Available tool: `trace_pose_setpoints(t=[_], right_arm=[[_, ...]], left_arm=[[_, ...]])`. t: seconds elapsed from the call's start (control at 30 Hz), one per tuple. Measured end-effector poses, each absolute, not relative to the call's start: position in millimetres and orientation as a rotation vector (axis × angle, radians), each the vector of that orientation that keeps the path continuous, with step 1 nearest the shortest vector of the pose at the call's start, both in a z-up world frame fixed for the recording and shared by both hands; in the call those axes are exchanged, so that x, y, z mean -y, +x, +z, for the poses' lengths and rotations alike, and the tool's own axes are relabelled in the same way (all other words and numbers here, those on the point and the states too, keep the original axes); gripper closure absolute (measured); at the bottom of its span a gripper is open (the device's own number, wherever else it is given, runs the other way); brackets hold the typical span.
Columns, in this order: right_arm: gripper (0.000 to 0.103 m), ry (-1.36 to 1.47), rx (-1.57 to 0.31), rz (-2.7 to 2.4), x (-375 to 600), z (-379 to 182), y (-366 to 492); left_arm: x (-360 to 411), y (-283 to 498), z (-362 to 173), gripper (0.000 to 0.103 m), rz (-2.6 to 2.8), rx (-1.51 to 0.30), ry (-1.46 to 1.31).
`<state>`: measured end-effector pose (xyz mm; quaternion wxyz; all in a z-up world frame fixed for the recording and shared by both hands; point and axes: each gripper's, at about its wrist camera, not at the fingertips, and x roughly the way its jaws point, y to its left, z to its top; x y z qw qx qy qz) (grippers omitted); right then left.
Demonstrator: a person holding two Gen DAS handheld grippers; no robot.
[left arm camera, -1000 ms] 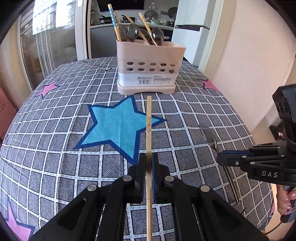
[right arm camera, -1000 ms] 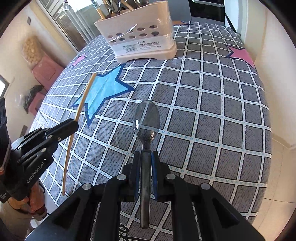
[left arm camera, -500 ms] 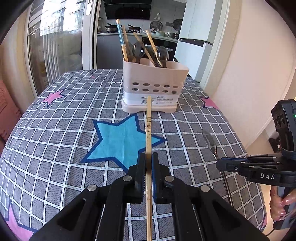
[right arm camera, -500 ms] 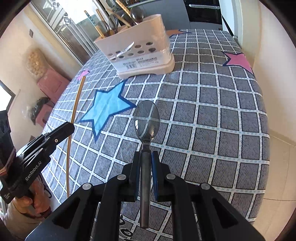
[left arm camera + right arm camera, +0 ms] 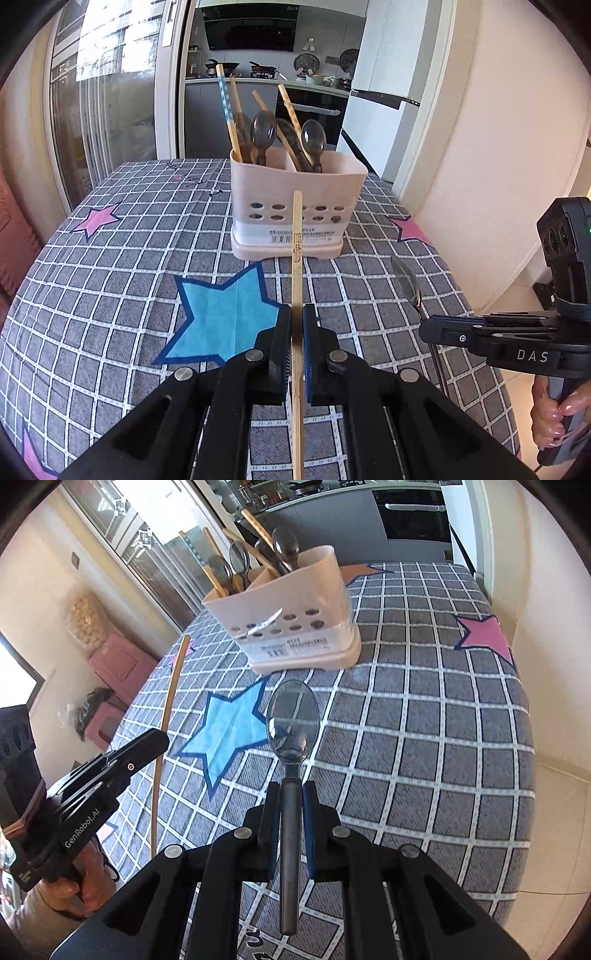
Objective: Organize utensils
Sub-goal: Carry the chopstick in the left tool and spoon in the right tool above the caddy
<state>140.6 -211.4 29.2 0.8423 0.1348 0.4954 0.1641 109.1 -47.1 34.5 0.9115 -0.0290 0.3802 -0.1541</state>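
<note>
Wooden chopstick point(image 5: 296, 258) and steel spoon point(image 5: 292, 720) sit clamped in left point(image 5: 296, 325) and right hand-held gripper point(image 5: 291, 801).

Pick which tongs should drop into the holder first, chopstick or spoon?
Left, probably. The left tongs hold the bamboo chopstick aimed straight at the beige perforated plastic holder. The right tongs, shut on the steel spoon, point past its right side.

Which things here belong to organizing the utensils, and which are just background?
Job:
- chopstick in left gripper
- spoon in right gripper
- utensil holder

Background:
- star-patterned tablecloth
- pink boxes
- kitchen counter
</note>
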Motion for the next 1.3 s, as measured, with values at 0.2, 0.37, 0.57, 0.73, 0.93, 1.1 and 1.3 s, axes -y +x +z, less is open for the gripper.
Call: trace_pose_setpoints(t=[0.2, 0.37, 0.57, 0.73, 0.93, 1.1, 1.3], right_arm=[[0.090, 0.301, -1.000, 0.355, 215, 46, 153], [0.090, 0.304, -0.945, 0.359, 220, 67, 170], [0.090, 0.318, -0.882, 0.357, 226, 94, 201], [0.090, 0.322, -0.835, 0.371, 226, 114, 228], [0.090, 0.331, -0.748, 0.385, 224, 137, 271], [0.090, 0.292, -0.670, 0.381, 216, 143, 300], [0.091, 0.287, -0.620, 0.368, 209, 130, 328]], left_arm=[[49, 126, 47, 0.067, -0.309, -0.760, -0.068], [46, 147, 69, 0.067, -0.298, -0.710, -0.086], [41, 181, 104, 0.067, -0.273, -0.629, -0.099], [36, 215, 133, 0.067, -0.252, -0.559, -0.143], [39, 262, 150, 0.067, -0.228, -0.485, -0.209], [42, 295, 149, 0.067, -0.201, -0.434, -0.220], [47, 322, 134, 0.068, -0.155, -0.403, -0.223]])
